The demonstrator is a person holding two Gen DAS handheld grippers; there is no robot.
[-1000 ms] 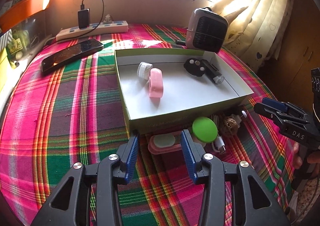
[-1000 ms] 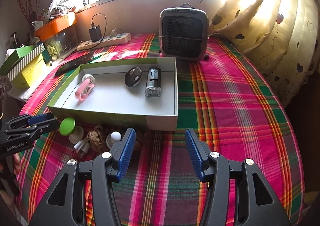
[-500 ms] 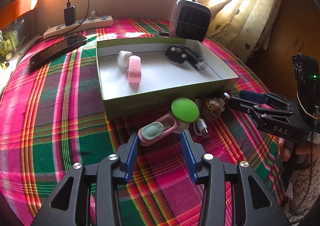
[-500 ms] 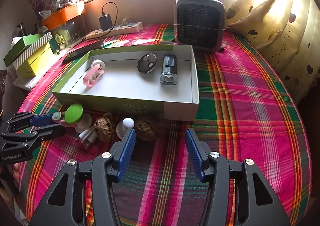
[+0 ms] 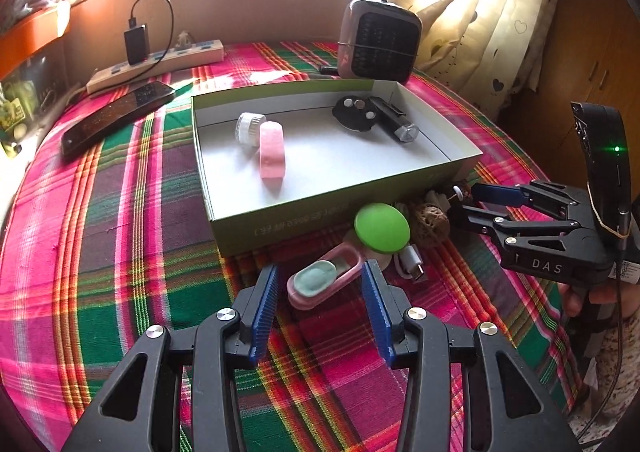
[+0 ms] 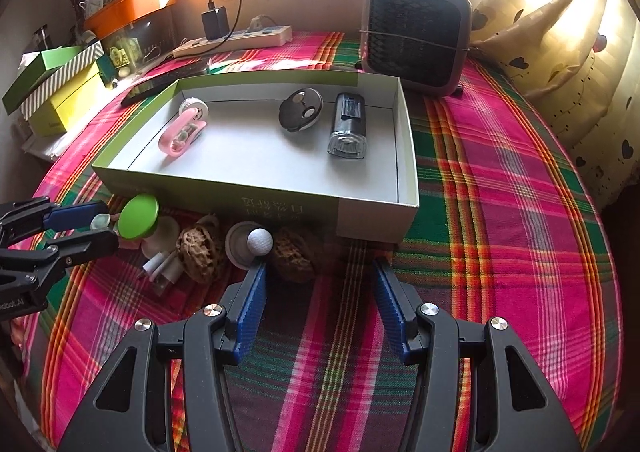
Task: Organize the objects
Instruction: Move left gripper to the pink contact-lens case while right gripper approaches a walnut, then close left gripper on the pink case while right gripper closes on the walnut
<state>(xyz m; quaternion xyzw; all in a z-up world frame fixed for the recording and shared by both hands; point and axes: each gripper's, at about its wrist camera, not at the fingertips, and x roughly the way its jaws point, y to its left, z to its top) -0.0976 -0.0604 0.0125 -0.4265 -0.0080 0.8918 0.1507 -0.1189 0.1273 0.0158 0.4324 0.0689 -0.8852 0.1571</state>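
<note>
The left gripper (image 5: pixel 320 288) stood with its blue-padded jaws apart, flanking a small pink case (image 5: pixel 325 282) without visibly clamping it. The case was an oblong pink shell with rounded ends, carrying a pale mint oval insert on top, and it lay on the plaid cloth of the bench (image 5: pixel 120 252) just in front of the green-walled box (image 5: pixel 320 207). A round green lid (image 5: pixel 382 227) sat just behind it, beside a white cable plug (image 5: pixel 412 263) and a brown wrinkled nut (image 5: pixel 430 220). Inside the box lay a second pink case (image 5: pixel 272 153), a white cap (image 5: pixel 250 128), a black disc (image 5: pixel 354 115) and a dark cylinder (image 5: pixel 394 120). The right gripper (image 6: pixel 318 276) was held wide open over bare cloth, near a white ball (image 6: pixel 260 240) and another nut (image 6: pixel 294 254).
</note>
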